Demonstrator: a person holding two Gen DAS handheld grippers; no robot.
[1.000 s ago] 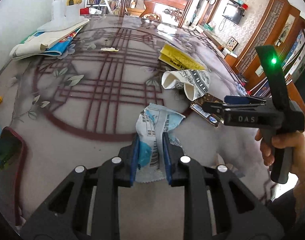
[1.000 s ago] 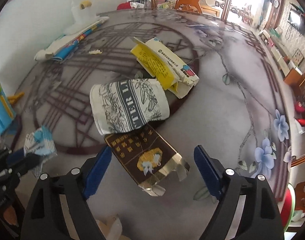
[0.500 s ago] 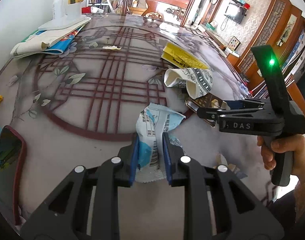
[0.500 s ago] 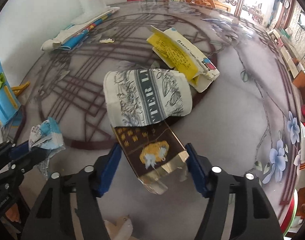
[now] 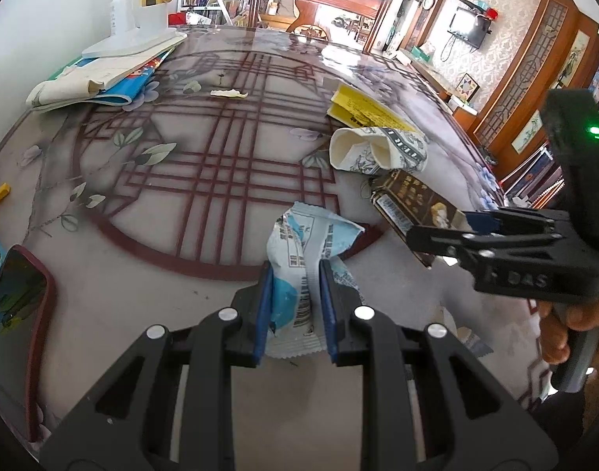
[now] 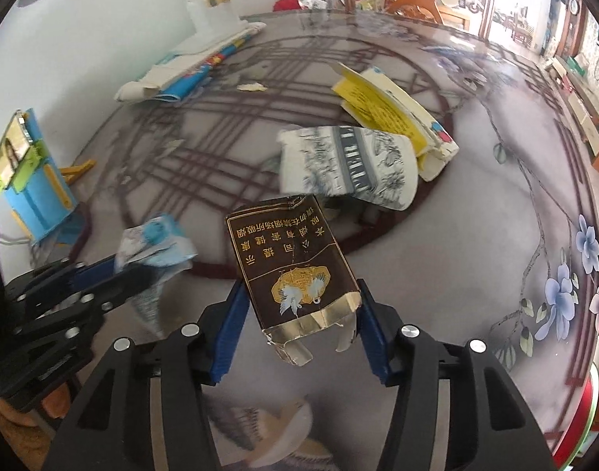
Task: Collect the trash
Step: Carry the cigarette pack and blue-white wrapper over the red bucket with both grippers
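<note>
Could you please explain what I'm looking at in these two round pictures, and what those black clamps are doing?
There is no robot here: a person holds a hand-operated clamp in each hand, each with a wide-angle camera looking along its two fingers. One picture comes from the left gripper, the other from the right gripper. The left is shut on a blue-and-white wrapper. The right's fingers have just been closing and now press on a brown cigarette pack. Still on the patterned table lie a crushed paper cup, a yellow box and a paper scrap.
</note>
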